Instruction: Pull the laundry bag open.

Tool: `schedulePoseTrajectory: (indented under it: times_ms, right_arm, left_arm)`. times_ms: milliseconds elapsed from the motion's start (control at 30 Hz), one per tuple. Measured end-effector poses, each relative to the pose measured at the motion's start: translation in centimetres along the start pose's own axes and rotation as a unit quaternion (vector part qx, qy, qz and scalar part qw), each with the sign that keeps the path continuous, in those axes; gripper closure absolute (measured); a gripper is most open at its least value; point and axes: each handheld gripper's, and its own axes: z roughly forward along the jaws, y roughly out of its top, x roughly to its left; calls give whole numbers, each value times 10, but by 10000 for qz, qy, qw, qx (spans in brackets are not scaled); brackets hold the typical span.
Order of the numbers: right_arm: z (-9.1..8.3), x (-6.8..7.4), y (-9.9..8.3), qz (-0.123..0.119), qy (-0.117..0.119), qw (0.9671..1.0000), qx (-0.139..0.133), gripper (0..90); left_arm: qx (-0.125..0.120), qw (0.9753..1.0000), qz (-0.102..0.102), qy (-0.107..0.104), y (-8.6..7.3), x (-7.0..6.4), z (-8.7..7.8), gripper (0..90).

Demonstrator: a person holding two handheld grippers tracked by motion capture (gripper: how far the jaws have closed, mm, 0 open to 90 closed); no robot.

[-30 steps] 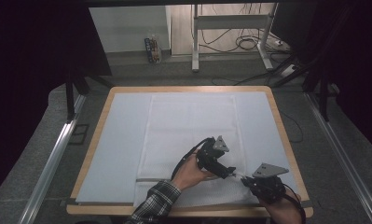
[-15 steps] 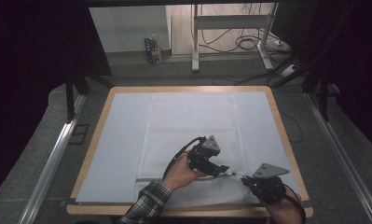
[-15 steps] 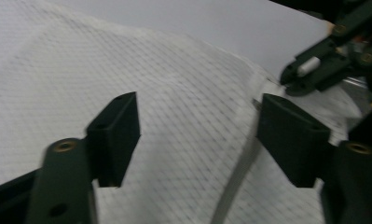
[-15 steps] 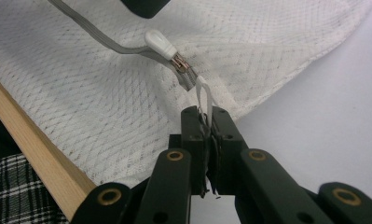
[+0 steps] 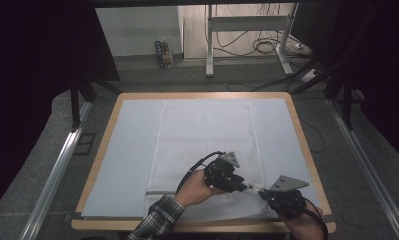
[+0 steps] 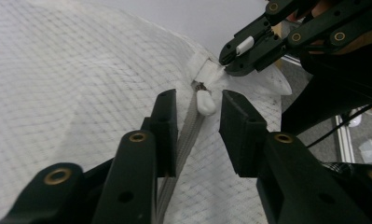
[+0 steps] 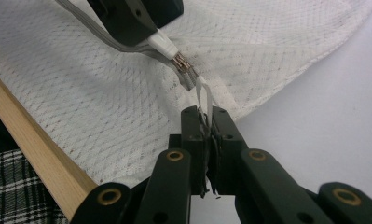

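Note:
A white mesh bag (image 5: 207, 135) lies flat on the pale mat, its grey zipper (image 6: 186, 135) running along the near side. My left gripper (image 6: 197, 100) is open, its jaws standing either side of the white zipper pull (image 6: 205, 102) without closing on it. My right gripper (image 7: 206, 114) is shut on a small white fabric tab (image 7: 203, 95) at the zipper's end, just beyond the metal slider (image 7: 183, 67). In the high view the left gripper (image 5: 243, 187) and right gripper (image 5: 262, 191) meet tip to tip near the table's front right.
The pale mat (image 5: 132, 150) covers a wooden table whose front edge (image 7: 39, 158) runs close under my right gripper. A plaid sleeve (image 5: 154, 222) comes in at the bottom. Metal rails flank the table, and a desk frame with cables (image 5: 267, 45) stands behind.
My left gripper has shifted slightly left and toward the front edge, staying at the zipper pull. The right gripper has held still on the tab.

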Motion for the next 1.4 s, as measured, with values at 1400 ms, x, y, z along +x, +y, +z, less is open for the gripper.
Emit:
schedulePoseTrajectory:
  times_ms: [1400]
  right_arm:
    - [0,6,2,-355,-168,9992,38,839]
  left_arm:
    - [380,9989,-209,-201,4,0,4,772]
